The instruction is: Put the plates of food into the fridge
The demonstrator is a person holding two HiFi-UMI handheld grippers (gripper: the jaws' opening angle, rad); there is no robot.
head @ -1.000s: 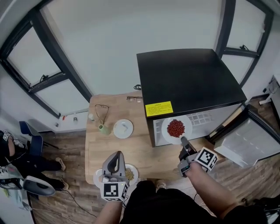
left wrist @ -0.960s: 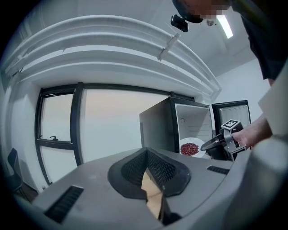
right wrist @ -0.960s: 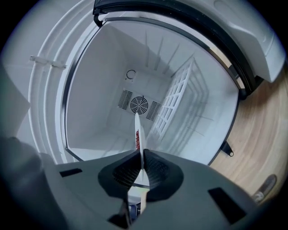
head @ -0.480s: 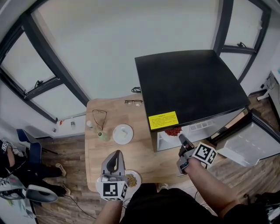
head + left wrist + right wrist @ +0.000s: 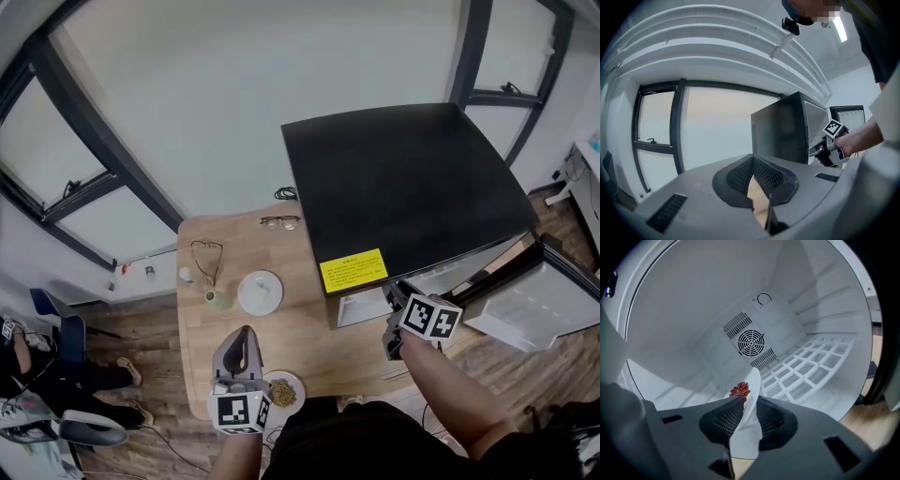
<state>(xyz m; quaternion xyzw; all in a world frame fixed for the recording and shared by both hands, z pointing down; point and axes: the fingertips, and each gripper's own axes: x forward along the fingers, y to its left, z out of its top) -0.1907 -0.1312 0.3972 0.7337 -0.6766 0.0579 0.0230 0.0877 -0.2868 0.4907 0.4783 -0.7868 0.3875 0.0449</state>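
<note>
My right gripper (image 5: 397, 300) reaches into the open black fridge (image 5: 403, 187), its tips hidden under the fridge top in the head view. In the right gripper view a white plate with red food (image 5: 746, 401) stands tilted on edge between the jaws of the right gripper (image 5: 747, 417), which have just been opening; the pads stand a little off its rim. Behind it are the white wire shelf (image 5: 811, 366) and the rear fan. My left gripper (image 5: 240, 361) hovers shut and empty over the wooden table (image 5: 309, 342), beside a white plate of brownish food (image 5: 282, 389).
The fridge door (image 5: 530, 309) hangs open at the right. On the table lie an empty white plate (image 5: 260, 292), a small green cup (image 5: 217, 299) and two pairs of glasses (image 5: 207, 255). Windows stand behind, and a chair (image 5: 80, 431) at the lower left.
The right gripper has carried the red-food plate forward into the fridge and rolled; the plate is now out of the head view. The left gripper has drifted slightly along the table's near edge.
</note>
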